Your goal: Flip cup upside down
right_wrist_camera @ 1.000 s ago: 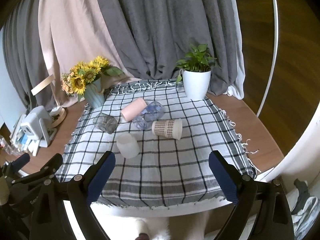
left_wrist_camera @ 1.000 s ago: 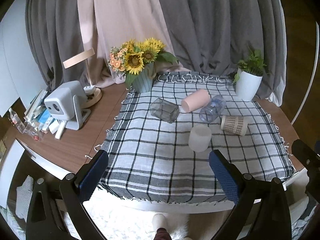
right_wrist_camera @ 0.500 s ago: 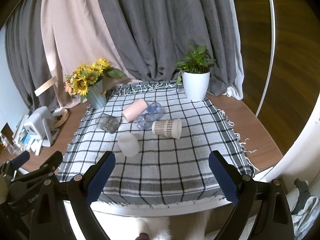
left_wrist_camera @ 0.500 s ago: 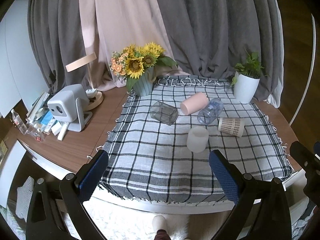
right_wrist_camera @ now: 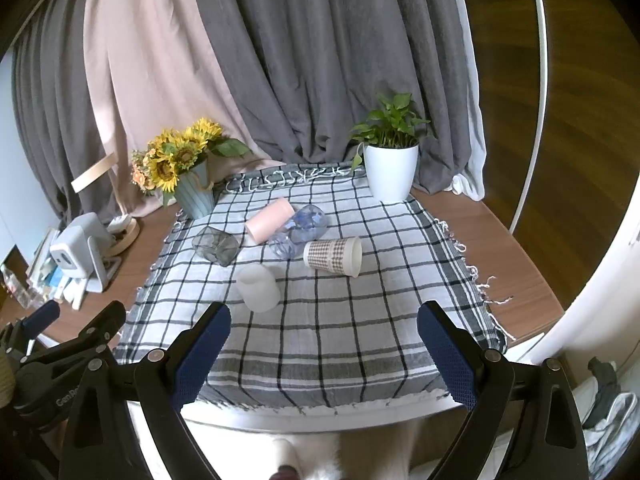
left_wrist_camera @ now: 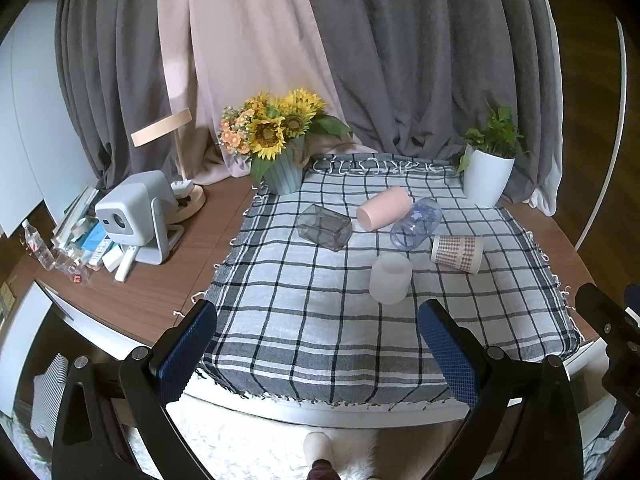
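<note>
Several cups sit on a checked cloth (left_wrist_camera: 304, 320). A frosted white cup (left_wrist_camera: 390, 283) (right_wrist_camera: 258, 287) stands upside down. A pink cup (left_wrist_camera: 384, 213) (right_wrist_camera: 269, 219), a dark glass cup (left_wrist_camera: 324, 226) (right_wrist_camera: 215, 245), a clear blue cup (left_wrist_camera: 416, 228) (right_wrist_camera: 298, 231) and a patterned paper cup (left_wrist_camera: 458, 253) (right_wrist_camera: 333, 256) lie on their sides. My left gripper (left_wrist_camera: 316, 354) and right gripper (right_wrist_camera: 322, 354) are both open and empty, held off the table's near edge.
A sunflower vase (left_wrist_camera: 285, 172) stands at the cloth's back left corner. A potted plant in a white pot (left_wrist_camera: 487, 176) stands at the back right. A white projector (left_wrist_camera: 134, 212), a lamp (left_wrist_camera: 162, 132) and clutter occupy the wooden table on the left. Curtains hang behind.
Both grippers have drawn back and up from the table, so the cups look smaller and farther away. The cups have not moved.
</note>
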Available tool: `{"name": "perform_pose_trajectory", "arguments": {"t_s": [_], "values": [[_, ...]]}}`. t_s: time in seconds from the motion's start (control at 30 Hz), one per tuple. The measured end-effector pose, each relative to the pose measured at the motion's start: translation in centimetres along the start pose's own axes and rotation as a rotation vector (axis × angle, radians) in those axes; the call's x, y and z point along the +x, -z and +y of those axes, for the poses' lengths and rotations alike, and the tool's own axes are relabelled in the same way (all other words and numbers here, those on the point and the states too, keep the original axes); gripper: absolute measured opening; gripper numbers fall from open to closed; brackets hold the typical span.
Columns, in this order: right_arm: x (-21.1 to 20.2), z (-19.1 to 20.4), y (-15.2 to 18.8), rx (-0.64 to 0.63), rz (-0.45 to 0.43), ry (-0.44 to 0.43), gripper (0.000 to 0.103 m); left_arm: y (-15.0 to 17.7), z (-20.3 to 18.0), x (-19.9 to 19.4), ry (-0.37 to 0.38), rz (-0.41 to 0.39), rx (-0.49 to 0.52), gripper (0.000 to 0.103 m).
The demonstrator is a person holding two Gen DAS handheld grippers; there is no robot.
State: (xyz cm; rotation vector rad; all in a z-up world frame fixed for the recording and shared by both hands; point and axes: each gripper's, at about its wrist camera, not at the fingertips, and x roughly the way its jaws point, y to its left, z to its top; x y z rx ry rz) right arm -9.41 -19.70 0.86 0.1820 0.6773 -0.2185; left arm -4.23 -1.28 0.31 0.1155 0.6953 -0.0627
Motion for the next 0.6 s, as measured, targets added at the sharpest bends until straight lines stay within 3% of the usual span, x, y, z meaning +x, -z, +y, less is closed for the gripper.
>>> {"name": "perform_pose_trajectory", "arguments": {"t_s": [0.6], "values": [[-0.01, -0.34, -0.05, 0.000, 0.002, -0.002, 0.095, -0.14, -0.68, -0.35, 0.003, 0.005, 0.003, 0.103]]}}
